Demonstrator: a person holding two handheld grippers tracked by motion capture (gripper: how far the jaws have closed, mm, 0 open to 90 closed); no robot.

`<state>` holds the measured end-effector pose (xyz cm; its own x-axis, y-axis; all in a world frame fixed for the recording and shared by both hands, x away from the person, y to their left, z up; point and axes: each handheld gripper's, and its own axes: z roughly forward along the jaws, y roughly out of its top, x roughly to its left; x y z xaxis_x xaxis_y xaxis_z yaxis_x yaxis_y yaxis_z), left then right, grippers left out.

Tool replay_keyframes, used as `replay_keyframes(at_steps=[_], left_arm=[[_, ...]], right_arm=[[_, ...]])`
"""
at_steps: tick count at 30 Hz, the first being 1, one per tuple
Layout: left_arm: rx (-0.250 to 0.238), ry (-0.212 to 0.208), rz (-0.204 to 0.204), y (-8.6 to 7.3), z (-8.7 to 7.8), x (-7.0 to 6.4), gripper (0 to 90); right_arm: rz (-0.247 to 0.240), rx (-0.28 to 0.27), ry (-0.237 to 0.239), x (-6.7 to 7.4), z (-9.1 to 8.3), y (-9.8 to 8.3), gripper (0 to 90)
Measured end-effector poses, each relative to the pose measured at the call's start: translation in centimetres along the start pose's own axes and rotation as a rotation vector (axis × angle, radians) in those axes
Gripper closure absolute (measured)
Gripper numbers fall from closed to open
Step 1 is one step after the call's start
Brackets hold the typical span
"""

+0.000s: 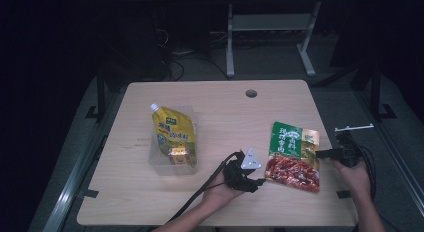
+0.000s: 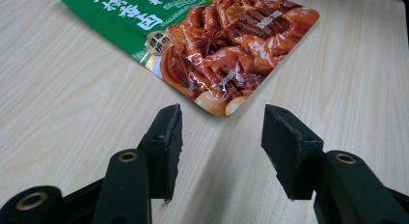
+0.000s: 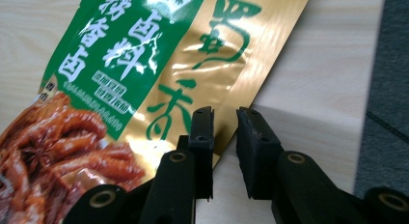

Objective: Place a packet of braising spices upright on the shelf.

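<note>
A flat green and gold seasoning packet point(image 1: 294, 154) printed with braised meat lies on the wooden table at the right. My left gripper point(image 1: 260, 182) is by the packet's near left corner, jaws wide apart and holding nothing. In the left gripper view, that corner of the packet point(image 2: 217, 40) lies just beyond the left gripper point(image 2: 222, 132). My right gripper point(image 1: 320, 153) points at the packet's right edge. In the right gripper view, the right gripper point(image 3: 224, 132) has a narrow gap between its jaws. The gold edge of the packet point(image 3: 144, 64) passes under the left jaw, and the pads do not press on it.
A yellow spout pouch point(image 1: 174, 134) lies in a clear plastic box point(image 1: 156, 164) at the table's left. A round cable hole point(image 1: 251, 93) sits near the far edge. The table's right edge and the dark floor point(image 3: 386, 89) are close beside the right gripper.
</note>
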<state>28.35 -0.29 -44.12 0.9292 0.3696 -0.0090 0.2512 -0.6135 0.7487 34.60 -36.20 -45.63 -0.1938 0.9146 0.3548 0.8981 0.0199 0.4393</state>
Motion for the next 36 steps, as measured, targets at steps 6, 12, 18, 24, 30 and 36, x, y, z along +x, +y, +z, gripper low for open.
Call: replay_keyframes(at_steps=[6,12,18,24,30,36], left_arm=[[0.001,0.006,0.001,0.0,-0.1,0.1,47.7],[0.002,0.015,0.003,0.0,-0.1,0.1,46.5],[0.004,0.02,-0.003,0.0,-0.2,0.2,46.1],[0.009,0.041,-0.015,-0.3,-0.3,0.6,44.1],[0.015,0.056,-0.018,-0.5,-0.6,0.9,42.9],[0.023,0.065,-0.041,-1.1,-0.6,1.3,41.1]], right_arm=[[-0.004,0.031,0.045,-0.2,-0.1,-0.1,75.2],[-0.035,0.043,0.066,0.6,0.1,-0.4,75.8],[-0.073,0.052,0.087,1.3,0.3,-0.6,75.7],[-0.093,0.069,0.109,2.5,0.5,-0.6,75.1],[-0.125,0.081,0.124,3.7,0.8,-0.7,74.9],[-0.187,0.105,0.177,6.0,1.5,-0.8,74.7]])
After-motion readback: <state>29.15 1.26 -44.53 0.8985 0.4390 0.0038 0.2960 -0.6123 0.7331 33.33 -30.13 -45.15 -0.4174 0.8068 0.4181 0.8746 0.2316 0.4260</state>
